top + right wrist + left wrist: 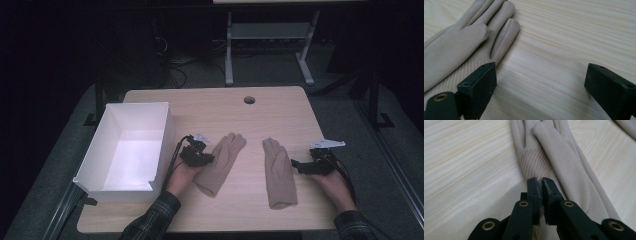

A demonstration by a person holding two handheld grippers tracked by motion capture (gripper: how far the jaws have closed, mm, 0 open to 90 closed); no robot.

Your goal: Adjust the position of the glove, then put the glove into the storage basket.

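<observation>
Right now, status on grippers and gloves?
Left gripper shut on left glove. Right gripper open beside right glove. Box at left, nothing between.

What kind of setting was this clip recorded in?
Probably a lab or office recording station: a light wood desk with a cable grommet hole, tangled cables on grey carpet behind, and another white-framed desk beyond.

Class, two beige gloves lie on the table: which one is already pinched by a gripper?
The left glove, beside the white box: the left gripper is shut on its edge. The right glove lies free beside the open right gripper.
</observation>
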